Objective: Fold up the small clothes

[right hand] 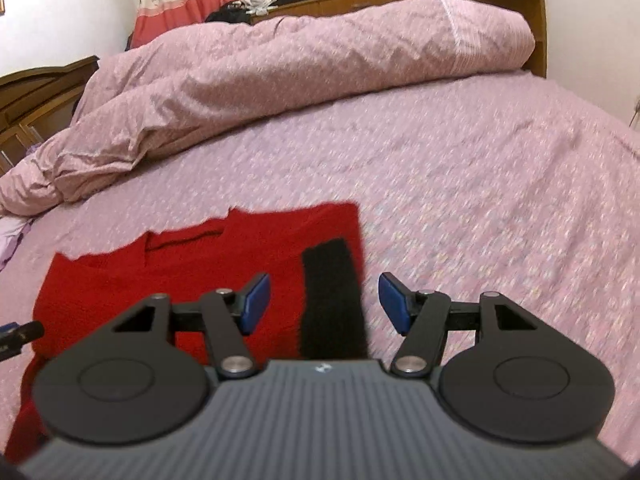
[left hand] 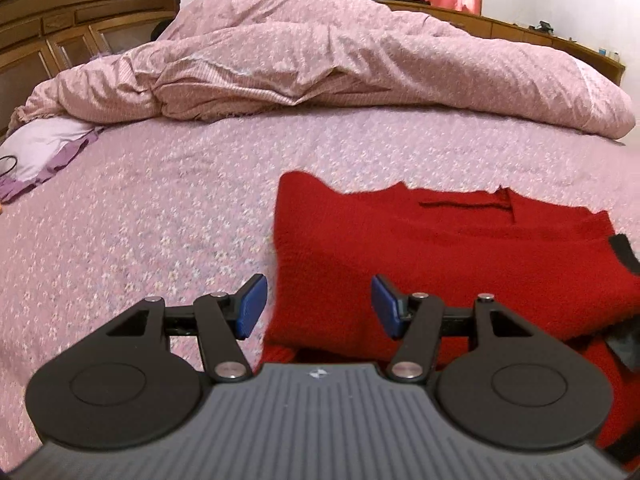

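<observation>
Left tongs: wide open, empty, over red sweater edge.
Right tongs: wide open, empty.
Risk: pinching bedsheet too.

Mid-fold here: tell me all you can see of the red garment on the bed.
The red garment is a knit-looking top lying flat on the pink floral bedspread, partly folded, with a neckline opening at its far edge. A black fuzzy band runs along its right side. The left gripper hangs open at its left edge, the right gripper open over the band; neither grips it.
</observation>
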